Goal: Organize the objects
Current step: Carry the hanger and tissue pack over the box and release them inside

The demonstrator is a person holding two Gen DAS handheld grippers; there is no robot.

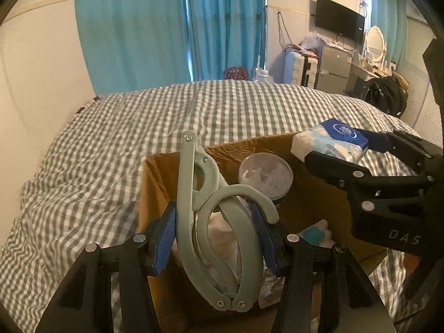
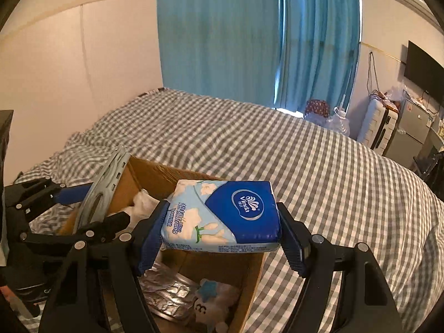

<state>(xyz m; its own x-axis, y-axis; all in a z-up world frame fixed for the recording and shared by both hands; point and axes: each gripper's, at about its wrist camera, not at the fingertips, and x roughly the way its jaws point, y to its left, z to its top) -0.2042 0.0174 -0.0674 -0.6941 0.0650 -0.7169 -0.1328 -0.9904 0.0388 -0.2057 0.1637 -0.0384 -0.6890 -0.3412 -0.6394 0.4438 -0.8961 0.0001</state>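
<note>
My left gripper point(image 1: 216, 230) is shut on a grey-green folding plastic hanger point(image 1: 222, 222) and holds it upright over an open cardboard box point(image 1: 155, 183) on the bed. The hanger also shows edge-on in the right wrist view point(image 2: 102, 191). My right gripper point(image 2: 222, 227) is shut on a blue and white Vinda tissue pack point(image 2: 224, 216) above the box's right side; the pack also shows in the left wrist view point(image 1: 333, 141). A round clear plastic lid point(image 1: 266, 174), crumpled white plastic and a silver foil packet point(image 2: 169, 285) lie in the box.
The box point(image 2: 249, 272) sits on a bed with a grey checked sheet point(image 1: 111, 138). Blue curtains point(image 2: 222, 41) hang behind. A suitcase point(image 2: 380, 130), a small fridge point(image 1: 335, 66), a wall TV point(image 1: 338, 19) and a dark bag point(image 1: 385, 94) stand at the far right.
</note>
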